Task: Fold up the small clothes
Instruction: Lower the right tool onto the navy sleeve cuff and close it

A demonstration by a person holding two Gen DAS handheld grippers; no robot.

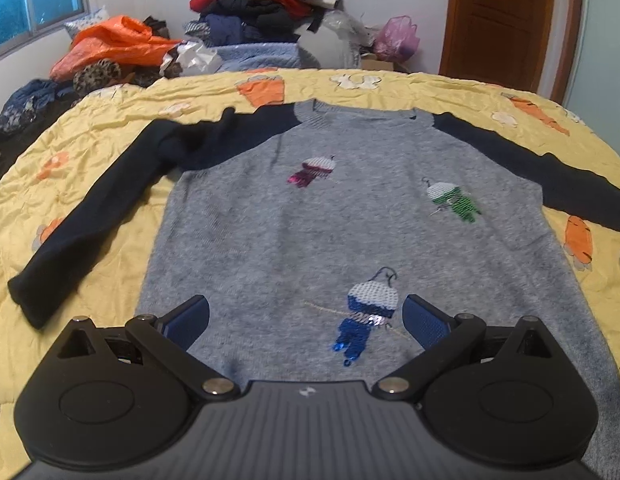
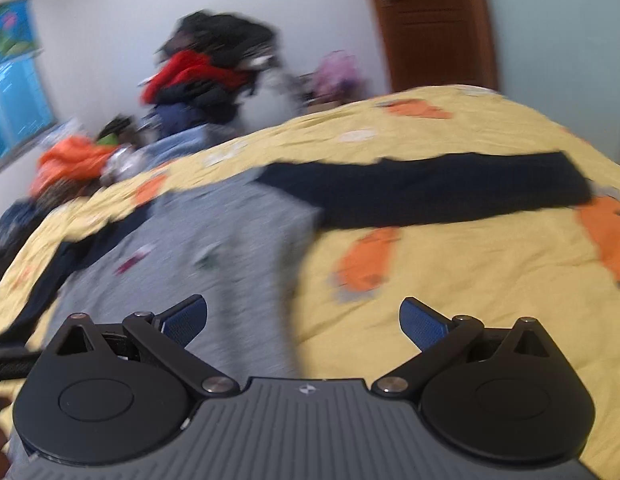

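Note:
A small grey sweater (image 1: 310, 216) with navy sleeves and three sequin figures lies flat, front up, on the yellow bedspread (image 1: 102, 148). Its left sleeve (image 1: 82, 224) bends down toward me; its right sleeve (image 1: 549, 172) stretches out sideways. My left gripper (image 1: 306, 316) is open and empty, just above the sweater's lower front near the blue figure (image 1: 361, 320). In the blurred right wrist view, my right gripper (image 2: 304, 320) is open and empty over the sweater's right side edge (image 2: 286, 248), with the right sleeve (image 2: 429, 192) lying ahead.
A tall heap of clothes (image 1: 262, 4) stands behind the bed, with an orange bag (image 1: 114, 44) and a pink bag (image 1: 397, 36) beside it. A brown door (image 1: 497, 20) is at the back right. A window (image 1: 26, 0) is at left.

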